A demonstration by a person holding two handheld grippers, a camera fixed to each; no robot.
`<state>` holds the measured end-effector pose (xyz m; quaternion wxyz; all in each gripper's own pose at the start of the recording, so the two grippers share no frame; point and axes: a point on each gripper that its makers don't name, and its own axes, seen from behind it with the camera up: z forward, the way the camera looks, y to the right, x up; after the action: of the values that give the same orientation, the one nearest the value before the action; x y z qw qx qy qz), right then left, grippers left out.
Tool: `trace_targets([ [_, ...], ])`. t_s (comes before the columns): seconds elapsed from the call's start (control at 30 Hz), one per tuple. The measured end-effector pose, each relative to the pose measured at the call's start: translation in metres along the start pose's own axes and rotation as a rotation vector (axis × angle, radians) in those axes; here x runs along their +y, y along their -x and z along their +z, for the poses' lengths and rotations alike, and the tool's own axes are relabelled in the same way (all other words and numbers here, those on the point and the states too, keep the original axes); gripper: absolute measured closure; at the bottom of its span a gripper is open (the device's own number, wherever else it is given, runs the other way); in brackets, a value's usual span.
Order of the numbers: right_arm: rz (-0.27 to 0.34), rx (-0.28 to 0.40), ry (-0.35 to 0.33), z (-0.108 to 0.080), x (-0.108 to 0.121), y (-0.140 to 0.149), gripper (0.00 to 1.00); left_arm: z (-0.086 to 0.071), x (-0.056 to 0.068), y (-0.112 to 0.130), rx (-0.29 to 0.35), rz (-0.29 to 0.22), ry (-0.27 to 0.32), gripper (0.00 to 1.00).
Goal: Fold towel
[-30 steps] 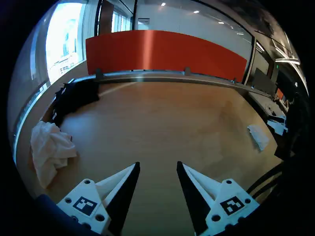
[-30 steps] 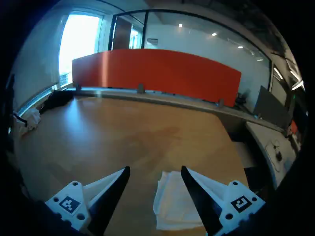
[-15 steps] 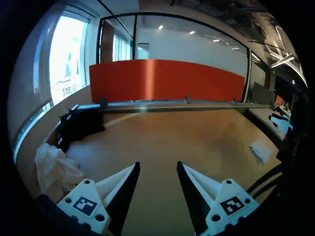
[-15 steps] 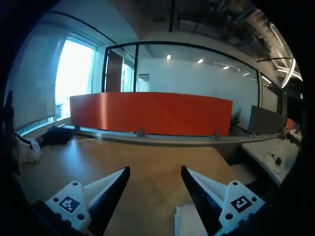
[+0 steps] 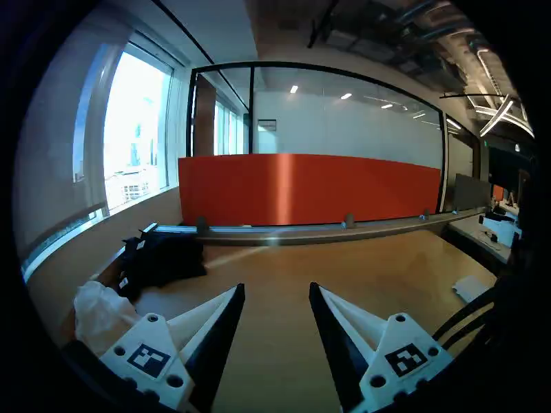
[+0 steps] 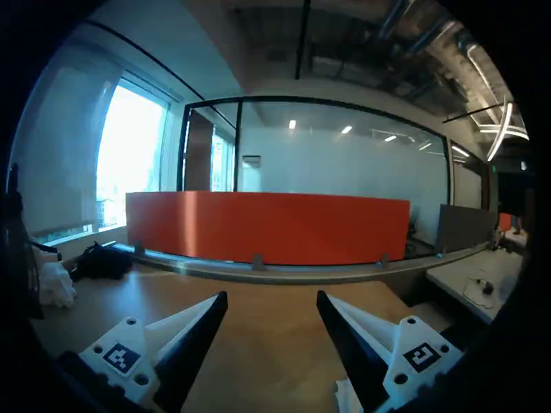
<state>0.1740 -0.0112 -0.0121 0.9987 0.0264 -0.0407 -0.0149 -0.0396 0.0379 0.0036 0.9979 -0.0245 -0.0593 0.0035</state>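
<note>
- The left gripper is pointing level across the wooden tabletop, with its jaws spread wide and pinching nothing.
- The right gripper is doing the same, jaws spread and empty, and is looking toward the orange partition at the far edge.
- In the left gripper view, the flat white towel is lying at the right edge of the tabletop, well apart from those jaws.
- In the right gripper view, a white corner of cloth is peeking out just beside the right-hand finger. It is likely the same towel, lying low and close under that gripper.
- Neither gripper is touching it, which is suggesting that this piece is already folded and is being left out of the working space.
- A crumpled white cloth is sitting in a heap at the left end, just beside a black bundle. Being unfolded and off to the side, it is looking like a piece waiting its turn.
- With both jaws spread and the middle of the tabletop bare, the grippers are seeming poised between pieces rather than mid-fold.
- As for containers — the black bundle may be a bag, but whether it is holding anything cannot be told.
</note>
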Motion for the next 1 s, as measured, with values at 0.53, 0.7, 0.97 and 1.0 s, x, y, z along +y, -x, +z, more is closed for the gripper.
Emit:
trace_targets([
  [0.53,-0.045,0.005,-0.033,0.001,-0.046,-0.010,0.00,0.013,-0.014,-0.005,0.118,-0.025,-0.017,0.32],
  [0.7,-0.049,0.003,-0.043,-0.001,-0.055,-0.006,0.00,0.018,-0.019,0.006,0.152,-0.032,-0.035,0.32],
  [0.97,-0.071,-0.011,-0.056,0.000,-0.061,0.011,0.00,0.022,-0.039,0.036,0.184,-0.037,-0.076,0.32],
  [1.0,-0.070,-0.012,-0.054,0.000,-0.060,0.014,0.00,0.023,-0.041,0.041,0.187,-0.039,-0.081,0.32],
])
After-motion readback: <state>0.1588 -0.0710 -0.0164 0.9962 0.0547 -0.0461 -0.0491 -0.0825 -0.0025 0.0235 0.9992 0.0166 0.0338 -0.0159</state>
